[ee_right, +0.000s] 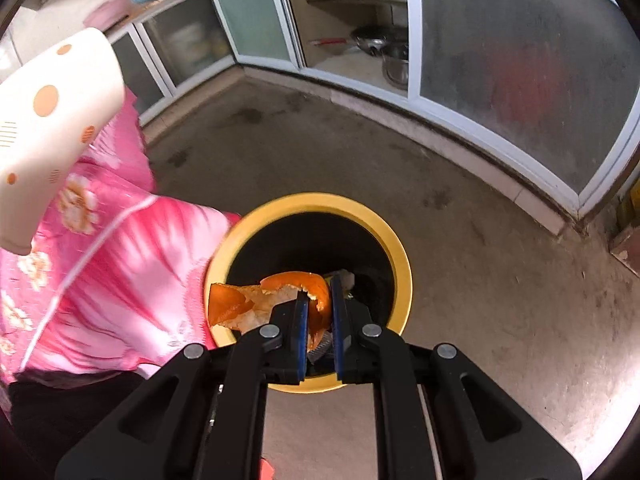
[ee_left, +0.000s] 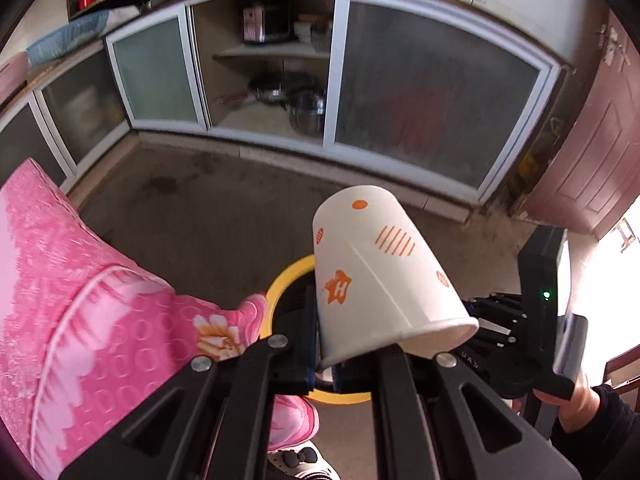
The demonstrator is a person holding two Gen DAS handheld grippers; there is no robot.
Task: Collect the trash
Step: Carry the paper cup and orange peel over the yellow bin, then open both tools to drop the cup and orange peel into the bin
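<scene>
Open bin [ee_right: 402, 264] mouth beside pink cloth [ee_right: 132, 264]

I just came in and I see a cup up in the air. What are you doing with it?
A person is tidying up trash with a gripper in each hand. The left gripper is pinching the rim of a white paper cup with orange spots. The right gripper holds a piece of orange peel right over the yellow-rimmed trash bin on the floor. Neither piece has been dropped in yet.
</scene>
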